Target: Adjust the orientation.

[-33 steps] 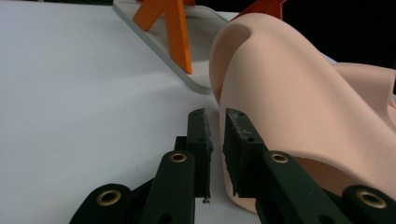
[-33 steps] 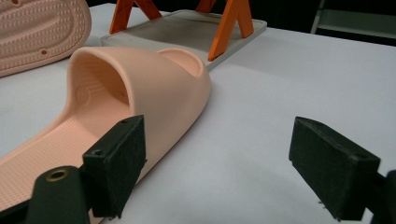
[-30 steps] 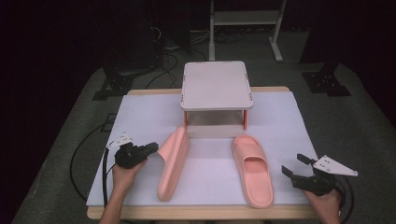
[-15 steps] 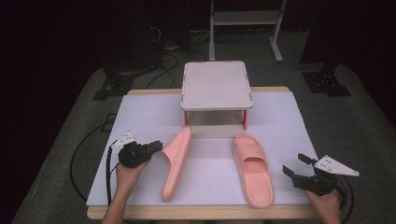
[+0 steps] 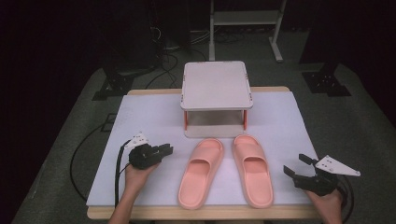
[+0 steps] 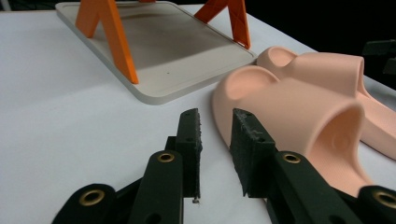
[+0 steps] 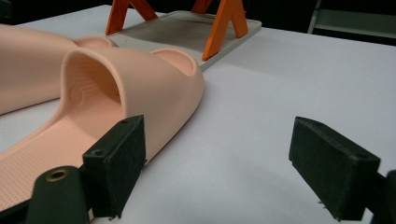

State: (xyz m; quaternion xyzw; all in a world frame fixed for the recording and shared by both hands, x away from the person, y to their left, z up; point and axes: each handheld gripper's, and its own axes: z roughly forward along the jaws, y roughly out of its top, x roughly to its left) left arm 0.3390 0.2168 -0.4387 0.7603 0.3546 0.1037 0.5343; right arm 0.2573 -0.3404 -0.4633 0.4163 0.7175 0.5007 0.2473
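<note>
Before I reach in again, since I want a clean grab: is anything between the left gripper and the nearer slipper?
Nothing visible. The left gripper sits just left of the left slipper, with bare white table cover between them. Its jaws have just been opening and hold nothing. The shoe rack stands farther back, out of the way.

Left edge of the table [image 5: 154,116]: we see bare white cover around the left gripper [image 5: 164,149], just beside the left slipper [image 5: 201,172].
Middle: the right slipper [image 5: 254,170] lies beside it, toes near the small stand [image 5: 215,86].
Right edge: open room around the right gripper [image 5: 295,165].
Far corners: bare.
</note>
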